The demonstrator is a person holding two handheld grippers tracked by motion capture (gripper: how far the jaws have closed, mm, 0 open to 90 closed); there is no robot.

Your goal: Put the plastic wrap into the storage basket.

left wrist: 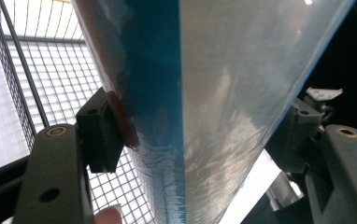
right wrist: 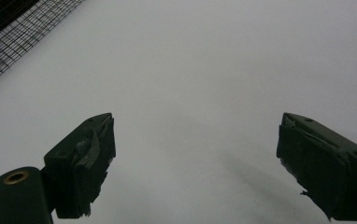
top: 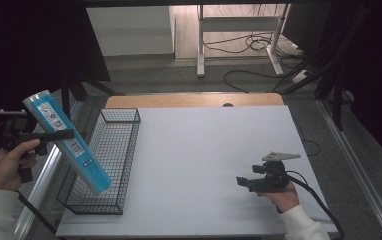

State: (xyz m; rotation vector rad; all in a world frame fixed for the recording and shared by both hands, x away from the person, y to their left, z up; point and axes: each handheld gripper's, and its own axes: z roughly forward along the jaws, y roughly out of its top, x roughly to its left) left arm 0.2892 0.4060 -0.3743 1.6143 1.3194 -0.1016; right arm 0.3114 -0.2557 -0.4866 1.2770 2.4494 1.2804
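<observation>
Two thirds or so of the white table [top: 204, 165] shows bare in the high view; its left edge is hidden behind the wire basket [top: 110, 155], and a strip of wooden top [top: 194, 100] shows beyond its far edge. The surrounding room is dark, so the space to the left of the table is hard to make out.

The basket stands along the table's left side. In the left gripper view its mesh [left wrist: 50, 70] shows behind and below the package, cut off by the frame; in the right gripper view one corner of it [right wrist: 13, 37] shows at upper left.

The long blue package [top: 66, 142] is held tilted in the air at the basket's left rim, its lower end over the near part of the basket, its upper end out past the table's edge. Label print on its face is too small to read. The left gripper view shows the package's blue and silvery sides [left wrist: 204, 102] close up, with both ends cut off.

The left gripper [top: 54, 135] is clamped across the package, a pad [left wrist: 116, 121] pressing each side.

The right gripper [top: 244, 182] lies low at the table's near right, in the person's hand. The right gripper view shows its jaws [right wrist: 195, 158] spread wide with bare table between them.
</observation>
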